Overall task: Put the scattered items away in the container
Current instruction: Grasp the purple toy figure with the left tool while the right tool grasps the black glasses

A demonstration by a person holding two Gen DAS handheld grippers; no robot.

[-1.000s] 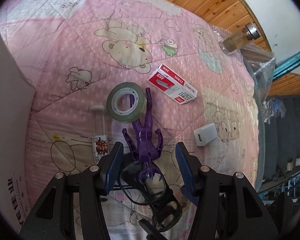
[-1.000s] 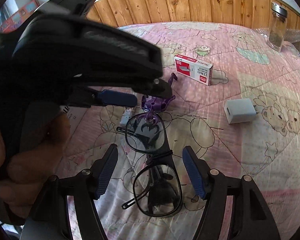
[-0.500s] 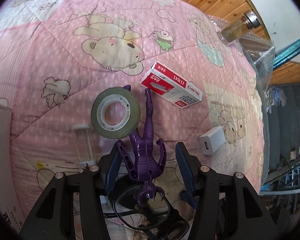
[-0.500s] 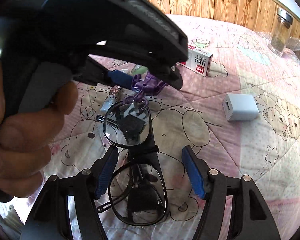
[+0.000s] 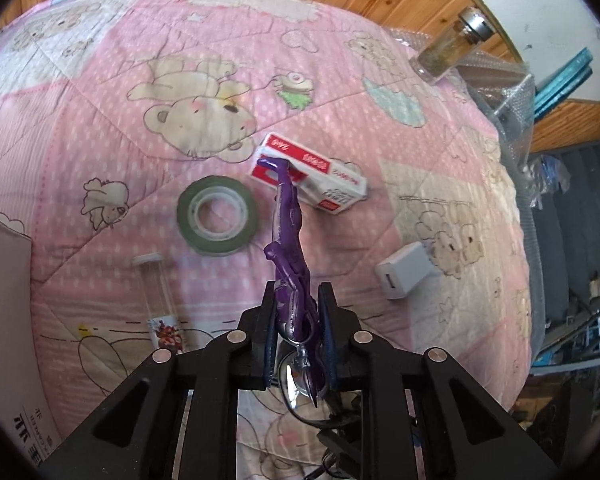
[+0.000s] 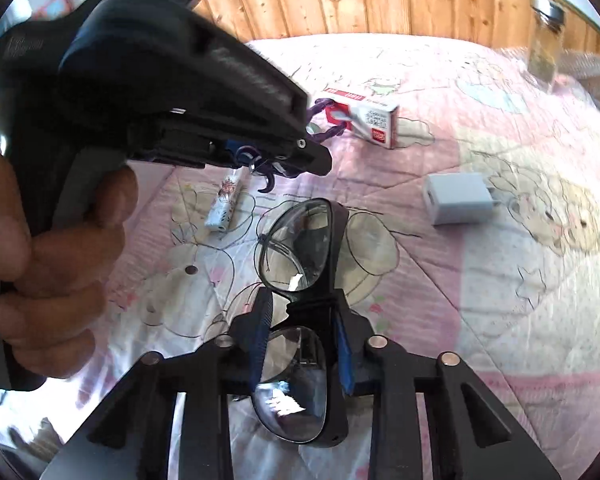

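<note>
Judging by what still lies on the bed (image 5: pixel 100 128), the tidying has barely begun: nothing can be seen inside the container, and only a grey wall at the 9 o'clock edge of the left wrist view, probably the cardboard box (image 5: pixel 4 304), hints at where things are meant to go.

Two items are in hand. The left gripper (image 5: pixel 298 336) has just been closing, and its blue fingers (image 5: pixel 327 332) are now clamped on the body of the purple figurine (image 5: pixel 288 240), whose legs stick out toward 12 o'clock, over the staple box (image 5: pixel 324 180). The right gripper (image 6: pixel 302 334) has also just been closing; its fingers (image 6: pixel 260 332) pinch the bridge of the black glasses (image 6: pixel 300 248), one lens reaching out toward 12 o'clock and the other lying back toward 6 o'clock between the finger arms. In the right wrist view the hand (image 6: pixel 48 264) holding the left tool fills the 9 o'clock side.

Still loose on the quilt are the tape roll (image 5: pixel 218 216) at about 11 o'clock of the left gripper, the clear tube (image 5: pixel 158 300) at 9 o'clock of it, the staple box and the white charger (image 5: pixel 406 276) at 2 o'clock. A glass jar (image 5: pixel 448 48) stands at the bed's far edge, near 1 o'clock; whether it belongs to the job I cannot tell.

Both held pieces still need carrying and dropping in, then the rest follow.
</note>
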